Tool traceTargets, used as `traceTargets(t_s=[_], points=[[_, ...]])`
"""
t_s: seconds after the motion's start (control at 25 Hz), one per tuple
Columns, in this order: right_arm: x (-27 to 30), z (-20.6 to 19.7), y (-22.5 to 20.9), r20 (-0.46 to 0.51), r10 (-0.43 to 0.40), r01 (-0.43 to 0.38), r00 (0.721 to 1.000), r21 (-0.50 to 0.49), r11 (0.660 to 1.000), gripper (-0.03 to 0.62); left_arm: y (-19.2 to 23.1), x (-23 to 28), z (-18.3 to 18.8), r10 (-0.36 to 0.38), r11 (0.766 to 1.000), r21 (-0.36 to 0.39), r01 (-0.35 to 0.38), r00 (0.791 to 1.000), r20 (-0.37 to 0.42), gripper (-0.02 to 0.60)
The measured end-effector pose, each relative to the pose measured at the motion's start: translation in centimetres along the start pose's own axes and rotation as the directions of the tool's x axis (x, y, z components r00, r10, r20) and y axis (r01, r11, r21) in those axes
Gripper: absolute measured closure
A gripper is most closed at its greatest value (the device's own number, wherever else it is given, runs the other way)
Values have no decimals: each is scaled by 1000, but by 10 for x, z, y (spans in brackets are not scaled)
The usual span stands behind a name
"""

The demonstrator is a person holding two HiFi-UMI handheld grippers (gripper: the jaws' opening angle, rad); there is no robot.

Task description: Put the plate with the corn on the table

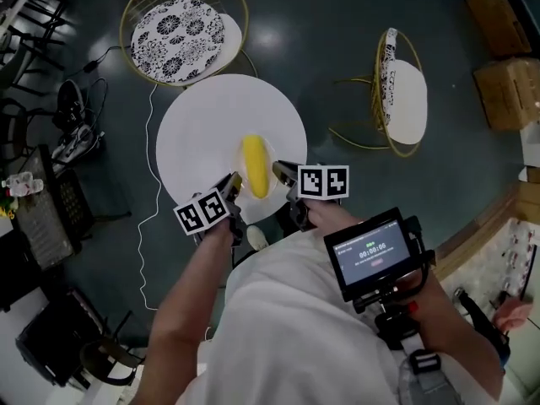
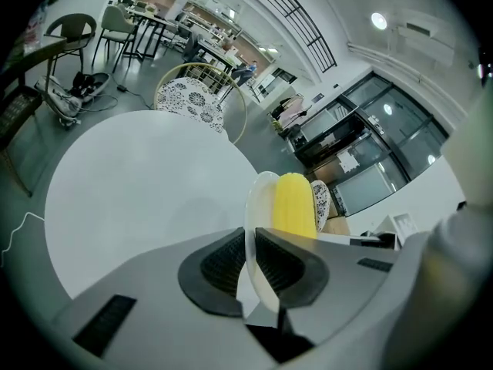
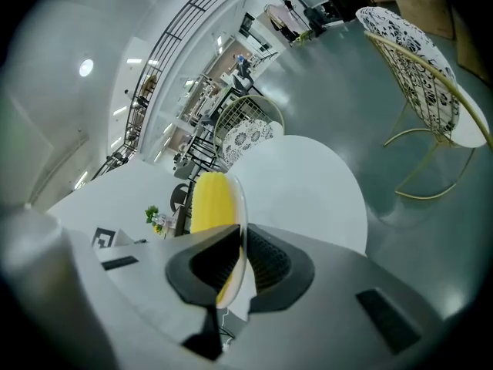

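The plate [image 2: 259, 206] is small, round and white, and it looks thin from the side. A fat yellow corn [image 1: 256, 165] lies on it. The left hand-held gripper [image 1: 232, 185] pinches one edge of the plate, and the right hand-held gripper [image 1: 283, 174] pinches the other edge. The plate is over the near side of the round white worktop [image 1: 202, 121]. I cannot tell if it touches.
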State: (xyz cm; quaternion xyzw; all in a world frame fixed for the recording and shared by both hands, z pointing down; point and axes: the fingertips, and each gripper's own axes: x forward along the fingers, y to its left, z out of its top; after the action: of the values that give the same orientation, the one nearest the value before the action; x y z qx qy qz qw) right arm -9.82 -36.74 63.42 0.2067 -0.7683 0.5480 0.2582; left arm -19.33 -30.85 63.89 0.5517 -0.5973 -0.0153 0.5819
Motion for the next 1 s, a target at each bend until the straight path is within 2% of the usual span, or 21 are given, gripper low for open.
traceTargets(t_s=[0.24, 0.48, 1.0], points=[[17, 21, -16, -38, -5, 4, 999, -25, 1000, 555, 7, 26, 11, 12, 999, -30, -11, 1000, 18, 535], [39, 34, -20, -105, 10, -18, 994, -71, 997, 554, 19, 35, 19, 57, 995, -90, -51, 996, 64, 535], [104, 27, -7, -232, 17, -57, 973, -168, 984, 554, 76, 28, 27, 164, 971, -197, -133, 975, 151, 534]])
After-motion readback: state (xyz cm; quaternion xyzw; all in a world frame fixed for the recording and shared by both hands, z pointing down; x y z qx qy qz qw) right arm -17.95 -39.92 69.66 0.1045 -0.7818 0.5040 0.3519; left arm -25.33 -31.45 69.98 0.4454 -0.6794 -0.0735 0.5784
